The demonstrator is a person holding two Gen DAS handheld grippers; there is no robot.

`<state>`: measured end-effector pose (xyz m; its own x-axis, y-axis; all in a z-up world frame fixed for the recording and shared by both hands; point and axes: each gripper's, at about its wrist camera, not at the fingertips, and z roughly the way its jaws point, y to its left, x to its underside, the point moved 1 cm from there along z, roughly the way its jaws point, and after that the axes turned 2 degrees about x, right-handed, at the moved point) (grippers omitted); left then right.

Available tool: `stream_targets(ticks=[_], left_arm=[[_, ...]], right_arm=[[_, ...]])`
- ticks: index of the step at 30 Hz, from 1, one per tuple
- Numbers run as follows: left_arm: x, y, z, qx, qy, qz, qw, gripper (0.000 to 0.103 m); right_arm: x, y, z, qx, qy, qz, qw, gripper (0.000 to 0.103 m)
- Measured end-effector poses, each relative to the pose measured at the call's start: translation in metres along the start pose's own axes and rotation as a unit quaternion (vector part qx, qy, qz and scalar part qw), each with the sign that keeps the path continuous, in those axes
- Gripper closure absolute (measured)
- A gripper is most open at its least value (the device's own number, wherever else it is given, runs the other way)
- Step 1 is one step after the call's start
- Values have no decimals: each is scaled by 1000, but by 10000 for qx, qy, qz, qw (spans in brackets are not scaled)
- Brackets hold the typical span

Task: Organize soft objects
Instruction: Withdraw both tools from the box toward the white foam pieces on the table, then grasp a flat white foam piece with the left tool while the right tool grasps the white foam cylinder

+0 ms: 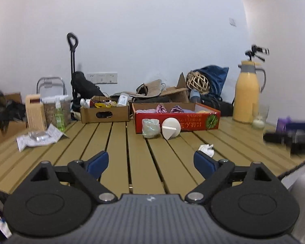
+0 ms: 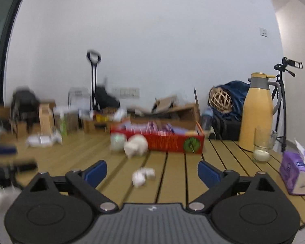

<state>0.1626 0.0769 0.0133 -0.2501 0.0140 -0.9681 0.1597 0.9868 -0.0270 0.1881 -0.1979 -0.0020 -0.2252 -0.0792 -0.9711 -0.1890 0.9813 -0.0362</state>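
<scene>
Left gripper [image 1: 151, 160]: jaws spread wide, nothing between the blue pads, held low over the near edge of the slatted tan wooden tabletop [image 1: 120, 142], aimed slightly downward toward the far edge. Small crumpled white soft wad [image 1: 207, 149] lying on the slats just beyond the right-hand blue pad [image 1: 203, 163], apart from it or barely overlapping in view; contact cannot be told.

Right gripper [image 2: 152, 172]: jaws spread wide, empty, likewise low and near-level over the near edge. Same white wad [image 2: 142, 175] lying ahead, between the lines of the two pads, clear of both.

Farther on, toward the far edge: shallow red cardboard box [image 1: 179, 122] holding purple and pink soft pieces [image 1: 168, 108]. Touching or just beside its front wall: pale green translucent bundle [image 1: 150, 128] and round white soft object [image 1: 171, 128], side by side. Tall yellow thermos jug [image 2: 258, 111] upright near the right edge.
</scene>
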Motion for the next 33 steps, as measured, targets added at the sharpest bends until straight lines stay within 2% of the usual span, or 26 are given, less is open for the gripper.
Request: stream_targets(ticks=[6,9,11,14,17,21,26,29,33], left_arm=[[0,0,3,-1,-58,-117,9999,7],[6,-3,12,-38,85,-131,9999,7],[8,-6,19,-35,162,-56,9998,6],[8,-9,38,-19,343,-133,9993,5],[5,-11,62,226,459,-250,9984,5],[-3,-14,106,320,692,-165,9970,6],[-20,-5,161,275,872,-287,9954,17],[-37,4,196,277,935,-408,9944,30],[-60,4,244,526,991,-386,9929,44]], right_arm=[[1,-2,-3,-45,-13,183,9998,7],[3,-6,4,-43,-25,279,9996,6],[7,-8,15,-22,116,381,9992,6],[12,-9,29,-25,287,429,9987,7],[15,-9,48,-28,436,387,9983,7],[9,-7,77,-104,506,409,9978,8],[-8,-12,123,-435,679,584,9950,14],[-20,-12,155,-659,763,522,9935,18],[-37,-20,208,-796,887,675,9906,23]])
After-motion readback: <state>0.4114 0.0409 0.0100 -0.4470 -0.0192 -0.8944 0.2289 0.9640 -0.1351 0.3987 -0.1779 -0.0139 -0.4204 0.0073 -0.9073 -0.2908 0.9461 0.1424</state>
